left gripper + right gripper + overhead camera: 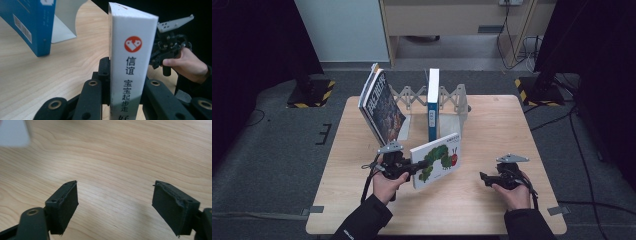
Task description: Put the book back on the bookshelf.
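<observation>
Now the left gripper (411, 167) clamps the caterpillar book (438, 159) by its spine, holding it tilted just above the table (492, 210), in front of the rack (452, 100) where a blue book (432, 107) stands. Well apart at the right, the right gripper (115, 202) hangs over bare wood, jaws wide with nothing between them.

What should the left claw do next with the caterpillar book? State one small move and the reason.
Probably carry the caterpillar book up and forward toward the free slot of the rack, right of the upright blue book. The left claw grips it by the spine, clear of the table, and the right claw stands open and empty.
</observation>
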A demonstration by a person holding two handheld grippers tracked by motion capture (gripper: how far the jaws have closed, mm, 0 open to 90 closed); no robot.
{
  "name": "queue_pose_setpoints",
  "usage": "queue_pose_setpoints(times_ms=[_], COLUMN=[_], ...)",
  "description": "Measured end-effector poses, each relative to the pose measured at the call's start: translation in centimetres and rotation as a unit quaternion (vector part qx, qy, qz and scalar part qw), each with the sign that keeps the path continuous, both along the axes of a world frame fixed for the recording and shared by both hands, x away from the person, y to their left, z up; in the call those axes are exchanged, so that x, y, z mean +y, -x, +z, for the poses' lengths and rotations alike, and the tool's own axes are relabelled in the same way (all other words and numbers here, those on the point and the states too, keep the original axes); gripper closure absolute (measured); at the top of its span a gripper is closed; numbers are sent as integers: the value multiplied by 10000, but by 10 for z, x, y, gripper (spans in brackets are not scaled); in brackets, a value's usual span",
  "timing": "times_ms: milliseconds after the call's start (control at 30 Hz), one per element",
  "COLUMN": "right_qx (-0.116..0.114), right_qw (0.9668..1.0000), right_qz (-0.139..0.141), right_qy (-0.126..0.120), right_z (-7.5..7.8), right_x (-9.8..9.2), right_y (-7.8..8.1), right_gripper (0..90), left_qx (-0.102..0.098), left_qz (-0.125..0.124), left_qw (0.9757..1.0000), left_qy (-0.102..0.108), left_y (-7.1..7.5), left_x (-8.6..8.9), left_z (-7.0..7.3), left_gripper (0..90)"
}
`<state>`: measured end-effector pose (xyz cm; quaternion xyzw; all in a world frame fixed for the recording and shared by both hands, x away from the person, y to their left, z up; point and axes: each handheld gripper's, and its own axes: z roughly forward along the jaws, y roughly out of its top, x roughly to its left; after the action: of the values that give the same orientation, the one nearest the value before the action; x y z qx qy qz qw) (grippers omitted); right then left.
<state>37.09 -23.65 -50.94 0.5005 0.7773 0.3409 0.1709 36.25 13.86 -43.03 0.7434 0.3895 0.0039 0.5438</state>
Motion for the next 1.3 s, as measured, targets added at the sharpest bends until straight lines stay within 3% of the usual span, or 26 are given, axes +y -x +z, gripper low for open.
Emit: queue_pose_setpoints(times_ms=[233, 567, 767, 1067, 1167, 1300], right_qx=[209, 381, 332, 268, 164, 114], right_qw=[9992, 9970, 9978, 9982, 9987, 9988], right_qz=[-56, -79, -65, -78, -103, -99], right_qy=[338, 662, 571, 523, 476, 457], right_z=[-8, -17, -19, -21, -23, -24], right_x=[-4, -9, -11, -13, -13, -14], right_y=[-2, -4, -3, -3, -1, -1], right_gripper=[169, 96, 75, 46, 39, 31], left_qx=[-250, -405, -552, -558, -762, -807], left_qz=[182, 459, 685, 922, 1033, 1069], left_qw=[9995, 9981, 9960, 9942, 9914, 9908], left_qy=[-67, -81, -128, -48, -242, -217], left_y=[-3, -17, -28, -41, -43, -45], left_x=[4, -1, -6, -12, -20, -24], left_z=[14, 22, 30, 29, 31, 31], left_gripper=[748, 748, 748, 748, 748, 748])
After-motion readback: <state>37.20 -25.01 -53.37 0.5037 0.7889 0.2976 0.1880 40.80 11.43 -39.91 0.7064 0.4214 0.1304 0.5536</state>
